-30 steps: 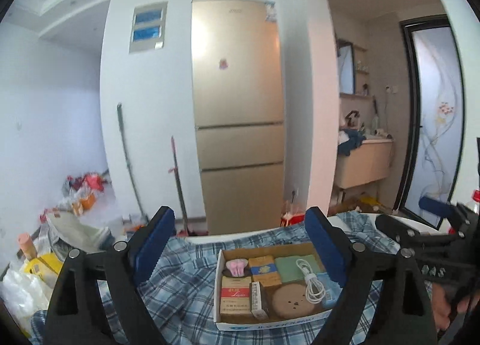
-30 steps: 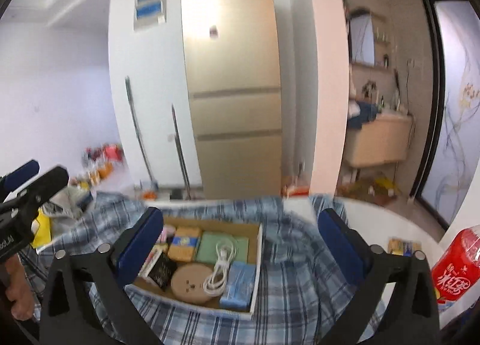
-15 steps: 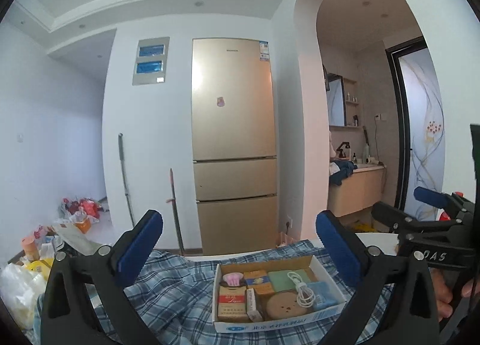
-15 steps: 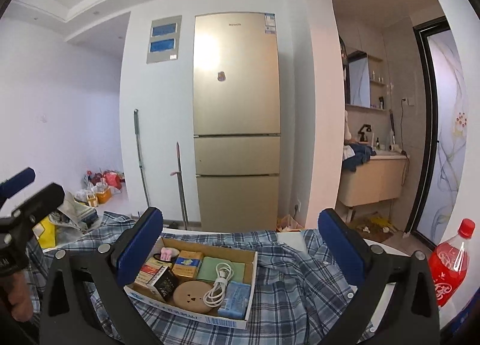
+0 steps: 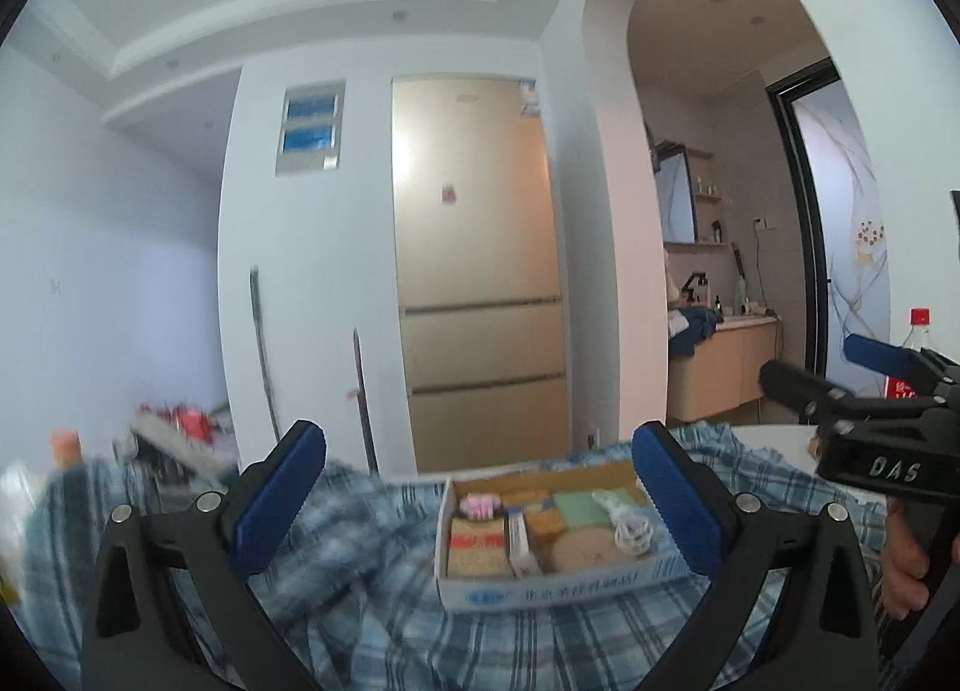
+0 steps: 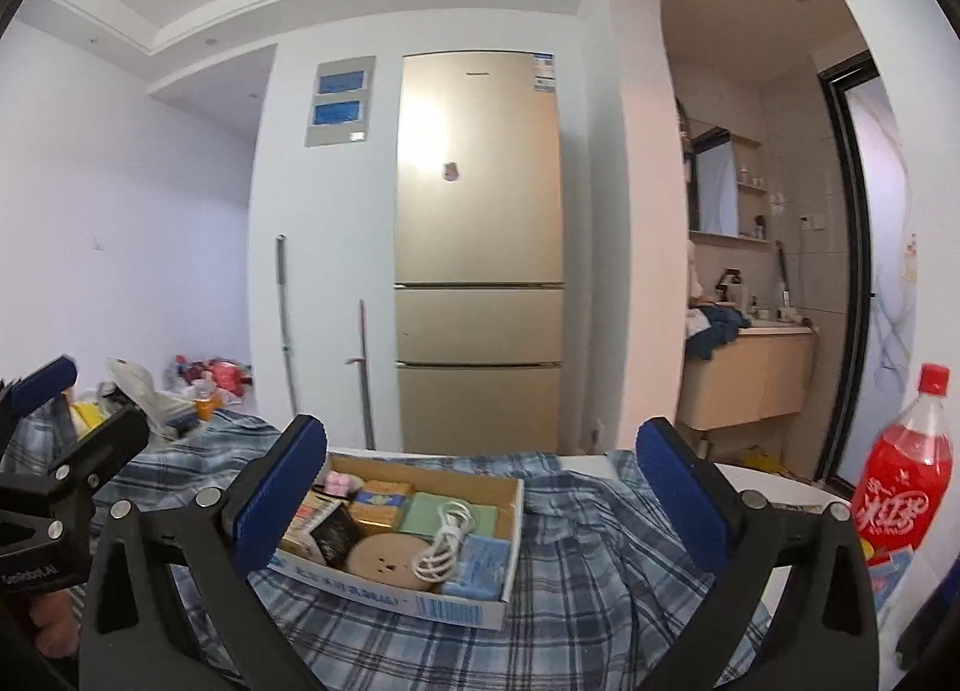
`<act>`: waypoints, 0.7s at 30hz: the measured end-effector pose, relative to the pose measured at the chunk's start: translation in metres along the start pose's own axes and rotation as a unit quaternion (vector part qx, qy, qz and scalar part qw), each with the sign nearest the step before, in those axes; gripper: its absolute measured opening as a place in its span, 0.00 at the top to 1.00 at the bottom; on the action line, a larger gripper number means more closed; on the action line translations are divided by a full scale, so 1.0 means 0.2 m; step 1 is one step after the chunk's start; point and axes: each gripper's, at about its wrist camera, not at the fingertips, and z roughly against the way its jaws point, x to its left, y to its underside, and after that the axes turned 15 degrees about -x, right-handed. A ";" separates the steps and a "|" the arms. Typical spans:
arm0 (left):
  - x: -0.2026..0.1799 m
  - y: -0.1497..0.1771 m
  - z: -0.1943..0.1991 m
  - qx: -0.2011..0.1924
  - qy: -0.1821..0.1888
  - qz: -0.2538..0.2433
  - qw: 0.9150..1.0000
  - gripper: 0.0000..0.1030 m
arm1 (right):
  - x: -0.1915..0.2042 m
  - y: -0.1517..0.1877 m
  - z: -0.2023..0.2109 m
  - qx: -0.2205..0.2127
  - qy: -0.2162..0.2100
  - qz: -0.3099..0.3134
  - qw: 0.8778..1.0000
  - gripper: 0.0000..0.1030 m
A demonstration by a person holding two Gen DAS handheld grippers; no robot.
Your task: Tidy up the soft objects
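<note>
A blue checked shirt point(image 6: 576, 601) lies crumpled over a white table point(image 6: 774, 484). It is the soft thing here, and it covers most of the table top. An open cardboard box point(image 6: 414, 589) sits on the shirt. In the box are a white cable point(image 6: 444, 541), a round wooden disc point(image 6: 384, 562), a green pad point(image 6: 447, 511) and some small packs.

The left gripper point(image 5: 480, 496) points level at the box, which shows at 6 o'clock in its view. Its blue jaws have just been opening and now stand spread wide, with nothing pinched. The box shows in the gap between them, farther back. The right gripper point(image 6: 483, 496) is also spread wide and pinches nothing. The box is at its 7 o'clock.

A red soda bottle point(image 6: 906, 487) stands on the table at 4 o'clock in the right view. Behind the table is a tall gold fridge point(image 6: 480, 247) against a white wall. At 9 o'clock, bags and clutter point(image 6: 180, 385) lie on the floor. At 3 o'clock is a washroom with a cabinet point(image 6: 750, 379).
</note>
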 end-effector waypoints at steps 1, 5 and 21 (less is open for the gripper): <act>0.01 0.03 -0.01 0.007 -0.003 0.001 1.000 0.00 | 0.00 0.02 0.00 0.001 0.002 -0.001 1.000 0.00; 0.02 0.05 -0.02 0.015 -0.003 0.010 1.000 0.00 | -0.02 0.08 -0.01 0.011 0.002 -0.006 1.000 0.00; 0.01 0.10 -0.02 0.013 -0.016 -0.004 1.000 0.00 | -0.04 0.11 0.02 0.005 0.013 -0.004 1.000 0.00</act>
